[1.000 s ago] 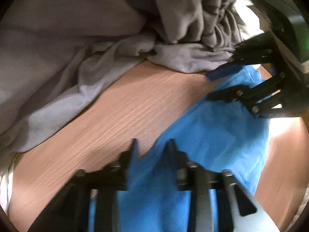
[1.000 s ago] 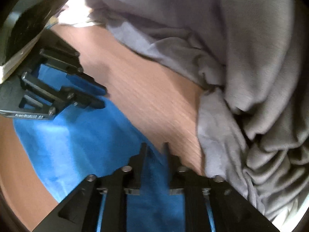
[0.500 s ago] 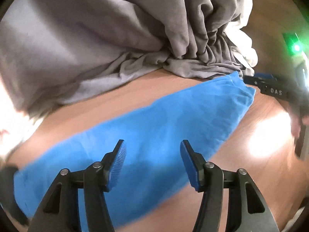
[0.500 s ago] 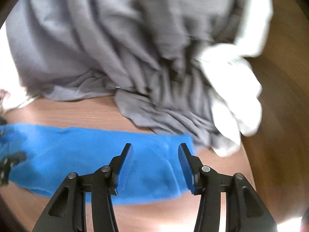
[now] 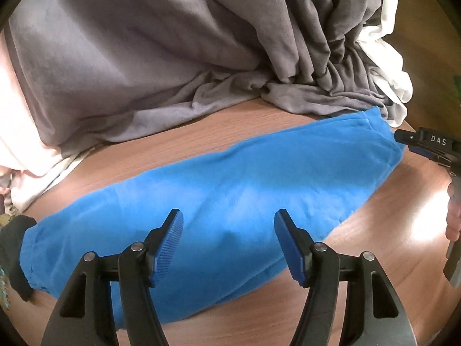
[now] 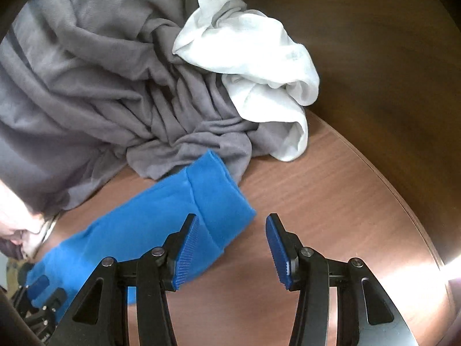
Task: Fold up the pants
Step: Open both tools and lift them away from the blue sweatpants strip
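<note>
The blue pants [image 5: 259,190] lie flat as one long folded band on the wooden table [image 5: 389,245], running from lower left to upper right. My left gripper [image 5: 227,230] hovers over the band's middle; its jaws are opening and the pads grip nothing. In the right wrist view the hemmed end of the pants [image 6: 213,199] rests against the grey cloth. My right gripper [image 6: 232,230] stands open just above that end's near corner, nothing pinched. The right gripper [image 5: 432,144] also shows at the left wrist view's right edge, and the left gripper [image 6: 43,297] at the right wrist view's lower left.
A big heap of grey cloth [image 5: 144,57] fills the back of the table, with a white cloth [image 6: 259,66] bunched at its right. The curved table edge [image 6: 409,210] runs close on the right. A dark item [image 5: 14,253] lies by the pants' left end.
Both grippers were shut on the blue pants a second ago; they have let go, opened and drawn back. The pants now lie stretched out flat. The right gripper rolled upright toward the right end.
</note>
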The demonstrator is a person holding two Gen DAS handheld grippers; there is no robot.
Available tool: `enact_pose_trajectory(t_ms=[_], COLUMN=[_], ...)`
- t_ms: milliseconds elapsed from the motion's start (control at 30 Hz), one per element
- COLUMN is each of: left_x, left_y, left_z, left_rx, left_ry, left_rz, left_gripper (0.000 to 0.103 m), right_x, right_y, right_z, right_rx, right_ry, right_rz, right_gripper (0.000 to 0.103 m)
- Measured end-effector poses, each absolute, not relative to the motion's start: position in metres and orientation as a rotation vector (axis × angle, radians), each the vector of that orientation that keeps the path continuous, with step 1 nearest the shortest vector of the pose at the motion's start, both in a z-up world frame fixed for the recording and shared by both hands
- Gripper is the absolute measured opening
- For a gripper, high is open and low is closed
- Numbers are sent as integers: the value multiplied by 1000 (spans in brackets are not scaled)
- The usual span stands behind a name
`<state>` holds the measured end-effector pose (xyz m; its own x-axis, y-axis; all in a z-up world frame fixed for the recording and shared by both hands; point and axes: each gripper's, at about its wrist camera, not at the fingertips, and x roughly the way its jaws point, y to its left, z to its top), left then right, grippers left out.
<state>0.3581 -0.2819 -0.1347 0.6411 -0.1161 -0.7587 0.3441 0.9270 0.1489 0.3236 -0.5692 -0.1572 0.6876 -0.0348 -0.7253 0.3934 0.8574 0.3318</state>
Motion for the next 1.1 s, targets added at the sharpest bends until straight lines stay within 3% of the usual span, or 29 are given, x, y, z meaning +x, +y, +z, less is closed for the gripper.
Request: enact_pose_trajectory(t_ms=[300,367,400,467,767,1100], left_x=[359,361,362,364,361,340], left_y=[-288,-287,-286,-285,-283,-298], left_z=[-146,-150,-152,-156,-166,-171], left_rx=[332,330,326,314,283,297], left_ry=[835,849,860,883,957,972], left_rz=[-253,-248,-245,-242,-277,-343], left_gripper=[66,66,66,66,66,73], right_x=[342,343,345,347,313,288], right_y=[-576,-574,-573,-570,-548,-576], right_z=[-177,-177,-176,-171,-120,-144], right_rx=[576,573,565,527,349,283], right_ry=[812,815,817,816,786,908], right_rz=[-222,-197,-189,-198,-222,-430], right_gripper=[48,38,37,17,15,14])
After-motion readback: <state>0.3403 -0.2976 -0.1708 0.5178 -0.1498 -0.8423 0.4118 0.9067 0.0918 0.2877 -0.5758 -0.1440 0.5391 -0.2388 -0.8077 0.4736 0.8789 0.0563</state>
